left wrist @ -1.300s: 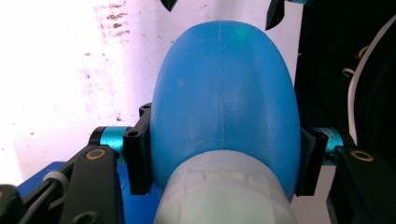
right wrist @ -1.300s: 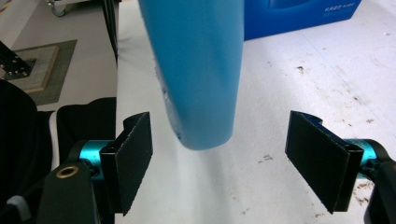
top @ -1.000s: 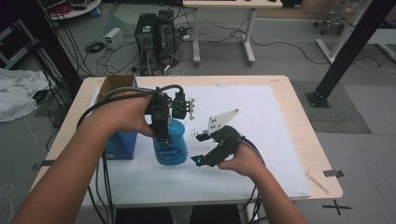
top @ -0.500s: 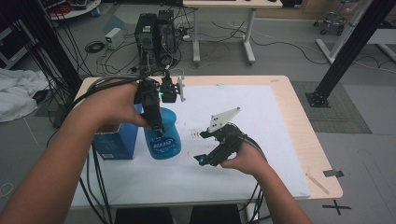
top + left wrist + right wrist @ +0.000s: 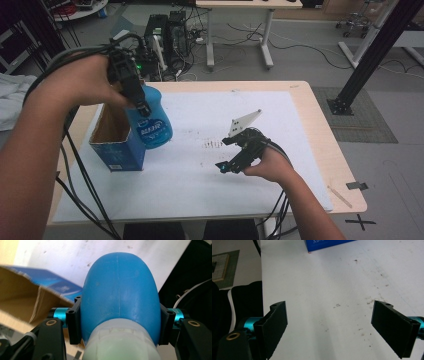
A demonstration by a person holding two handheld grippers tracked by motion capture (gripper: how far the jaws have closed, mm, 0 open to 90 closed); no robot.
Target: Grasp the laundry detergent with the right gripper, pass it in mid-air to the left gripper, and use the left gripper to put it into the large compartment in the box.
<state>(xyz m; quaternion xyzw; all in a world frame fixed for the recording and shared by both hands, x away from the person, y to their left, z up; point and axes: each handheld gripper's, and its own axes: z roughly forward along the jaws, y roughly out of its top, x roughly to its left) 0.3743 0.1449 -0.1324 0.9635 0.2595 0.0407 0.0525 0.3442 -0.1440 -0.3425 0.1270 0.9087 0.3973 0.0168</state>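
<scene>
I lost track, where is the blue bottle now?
In the high view, the blue bottle hangs in the left claw, beside the open box.

A smooth matt plastic blue bottle (image 5: 120, 290), a cardboard box (image 5: 117, 145), and speckled white paper sheet (image 5: 200, 185).

The high view looks forward and down from above the person's side of the desk (image 5: 310, 100), far enough back to take in the whole desktop and the floor beyond. The left gripper view sits very close behind a blue bottle (image 5: 120, 290), looking down along it past an open cardboard box (image 5: 22, 297) to the white desk cover (image 5: 62, 252). The right gripper view looks low and near across the same white cover between its two black fingers (image 5: 274, 325), toward the box's blue base (image 5: 327, 245). All three views share the box and the white cover.
</scene>
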